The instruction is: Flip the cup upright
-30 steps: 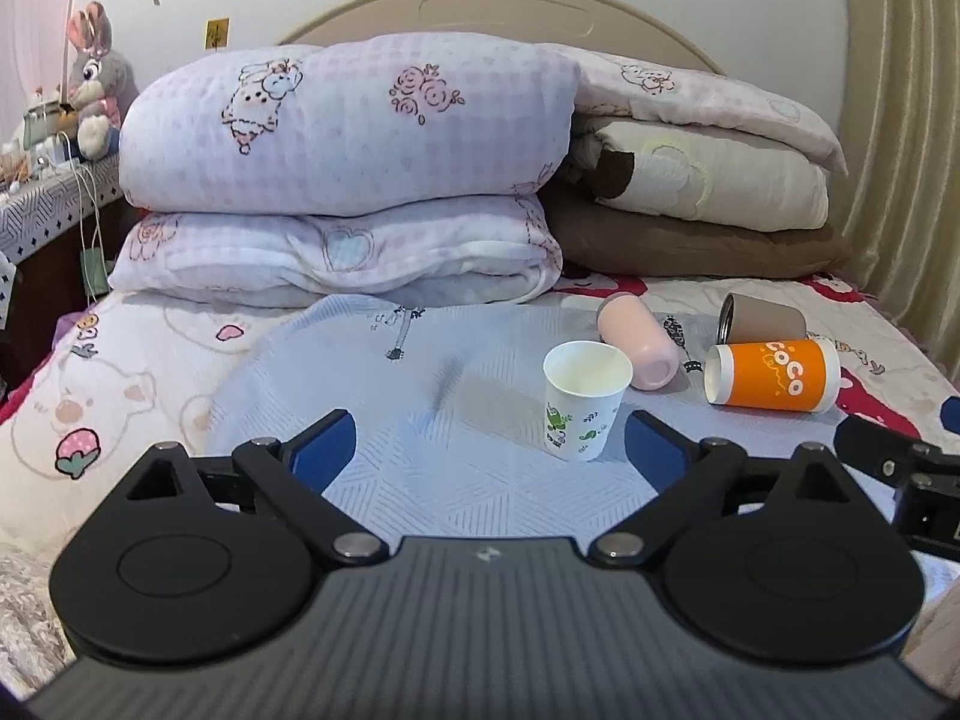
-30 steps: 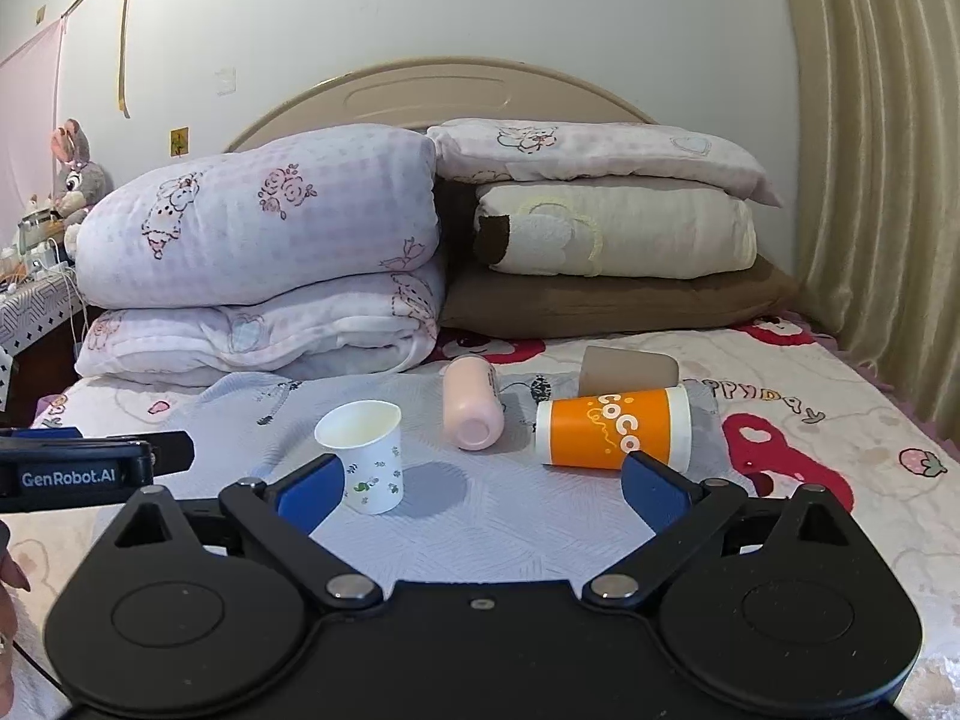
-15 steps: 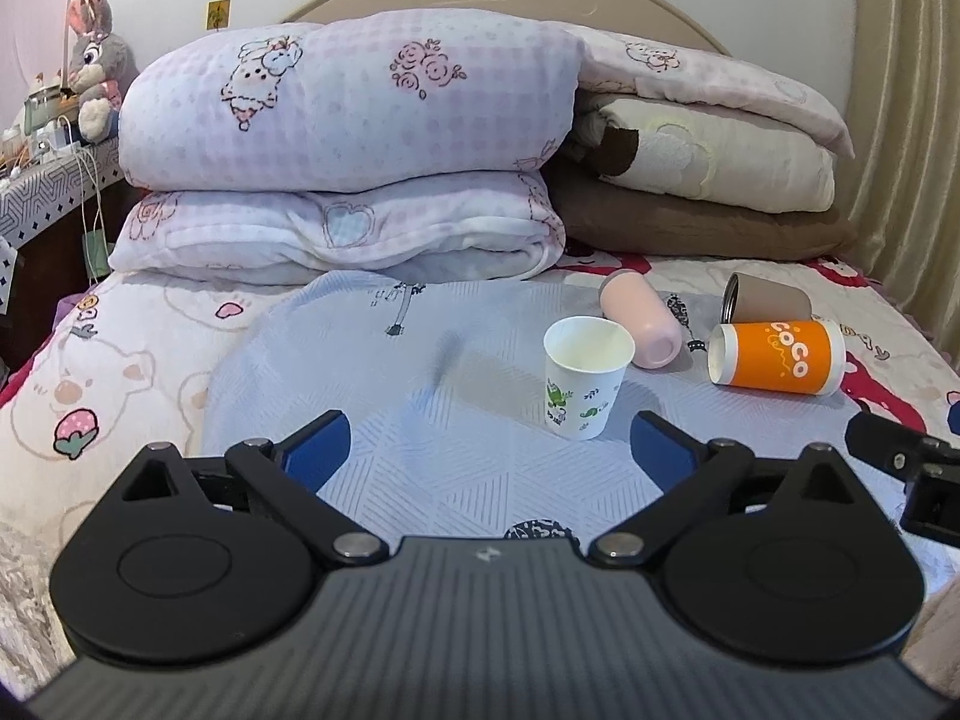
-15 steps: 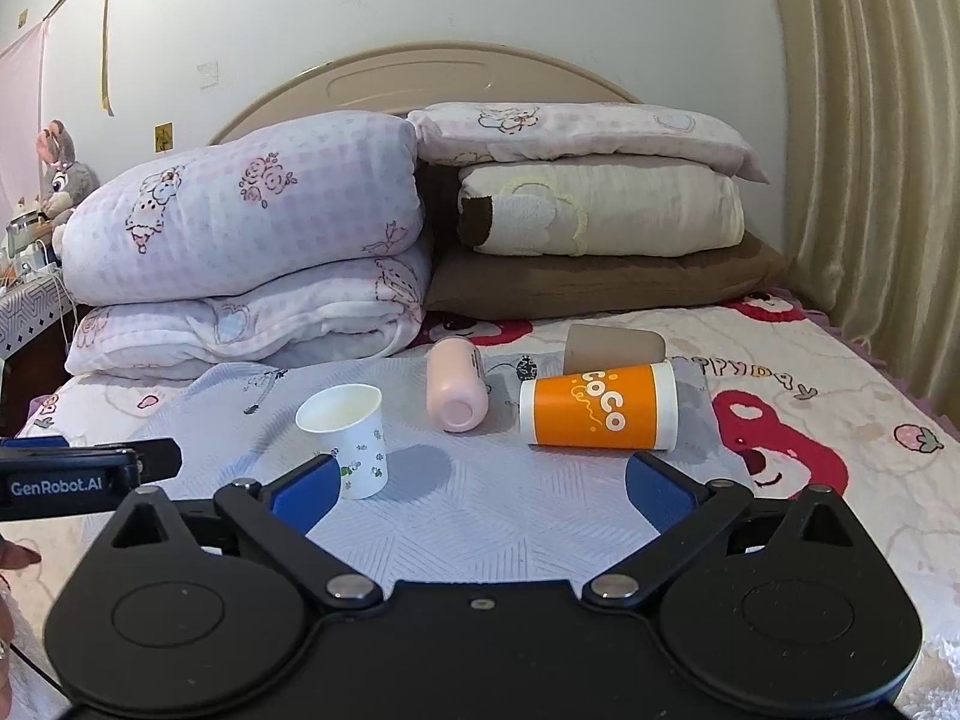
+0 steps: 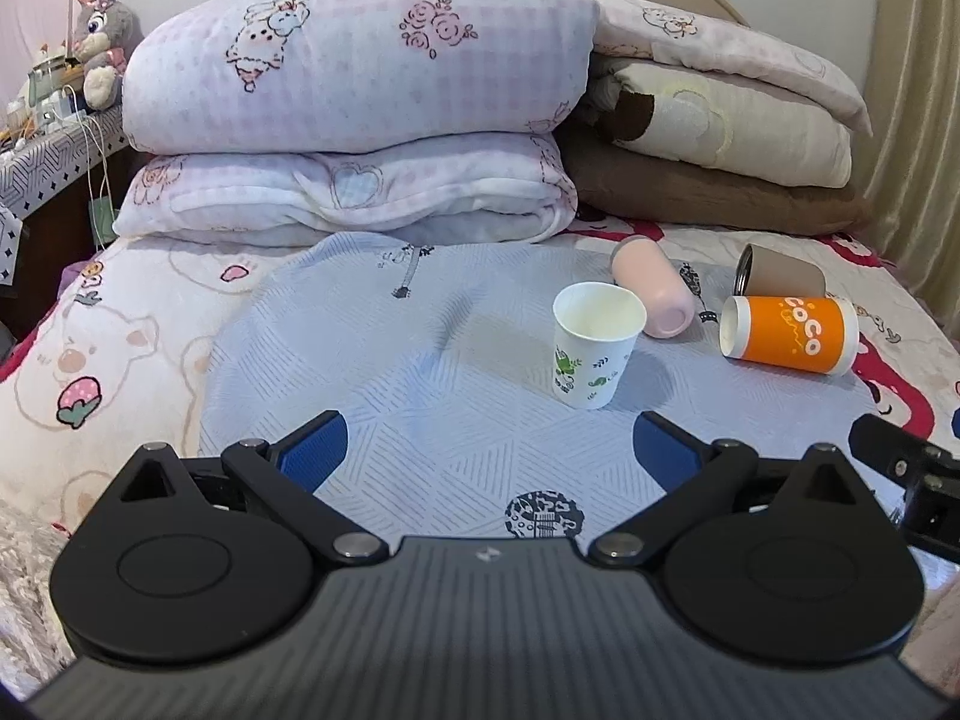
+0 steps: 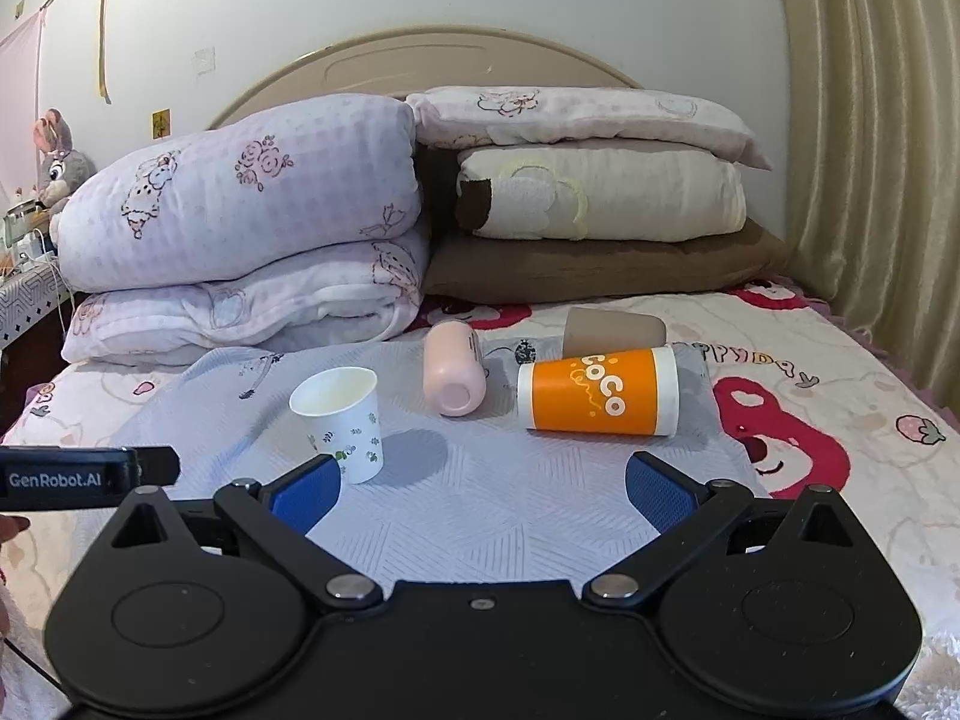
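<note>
A white paper cup (image 5: 594,343) with green prints stands upright on the blue mat; it also shows in the right wrist view (image 6: 341,416). Behind it three cups lie on their sides: a pink cup (image 5: 654,294) (image 6: 453,367), an orange cup (image 5: 789,333) (image 6: 600,399) marked "CoCo", and a brown cup (image 5: 780,277) (image 6: 612,329). My left gripper (image 5: 487,450) is open and empty, in front of the white cup. My right gripper (image 6: 480,489) is open and empty, short of the orange and pink cups.
Folded quilts (image 5: 354,102) and pillows (image 6: 600,198) are stacked at the headboard behind the cups. A bedside table with a plush rabbit (image 5: 99,30) stands at the left. A curtain (image 6: 870,120) hangs at the right. The left gripper's body (image 6: 84,476) shows at the left edge.
Both grippers have drawn back a little and risen, so the cups sit lower and farther in view. The cups have not moved. Both jaws stay open.
</note>
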{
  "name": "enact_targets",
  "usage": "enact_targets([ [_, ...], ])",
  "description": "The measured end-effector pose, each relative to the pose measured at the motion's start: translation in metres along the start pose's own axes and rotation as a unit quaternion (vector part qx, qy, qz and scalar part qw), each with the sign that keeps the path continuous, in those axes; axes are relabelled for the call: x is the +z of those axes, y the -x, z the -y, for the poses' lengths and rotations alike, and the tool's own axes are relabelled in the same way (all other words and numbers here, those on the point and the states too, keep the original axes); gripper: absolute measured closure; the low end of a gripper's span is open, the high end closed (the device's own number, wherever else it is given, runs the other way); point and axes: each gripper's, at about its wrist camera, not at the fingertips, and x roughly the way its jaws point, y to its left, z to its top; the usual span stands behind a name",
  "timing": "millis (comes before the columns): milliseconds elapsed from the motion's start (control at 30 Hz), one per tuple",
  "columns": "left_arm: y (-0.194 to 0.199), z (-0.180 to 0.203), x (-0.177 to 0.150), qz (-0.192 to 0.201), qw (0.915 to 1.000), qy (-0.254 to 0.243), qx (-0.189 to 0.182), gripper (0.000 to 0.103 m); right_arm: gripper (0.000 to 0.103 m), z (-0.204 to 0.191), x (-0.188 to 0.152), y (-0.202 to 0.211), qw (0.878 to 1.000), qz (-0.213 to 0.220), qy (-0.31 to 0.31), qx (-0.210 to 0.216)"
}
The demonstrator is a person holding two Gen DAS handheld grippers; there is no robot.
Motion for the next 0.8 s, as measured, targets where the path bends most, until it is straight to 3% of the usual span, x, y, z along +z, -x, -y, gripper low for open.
enact_targets([
  [800, -0.009, 0.011, -0.001, -0.030, 0.9992, -0.019, 0.019, 0.000, 0.000, 0.005, 0.000, -0.006, 1.000, -0.015, -0.008, -0.016],
])
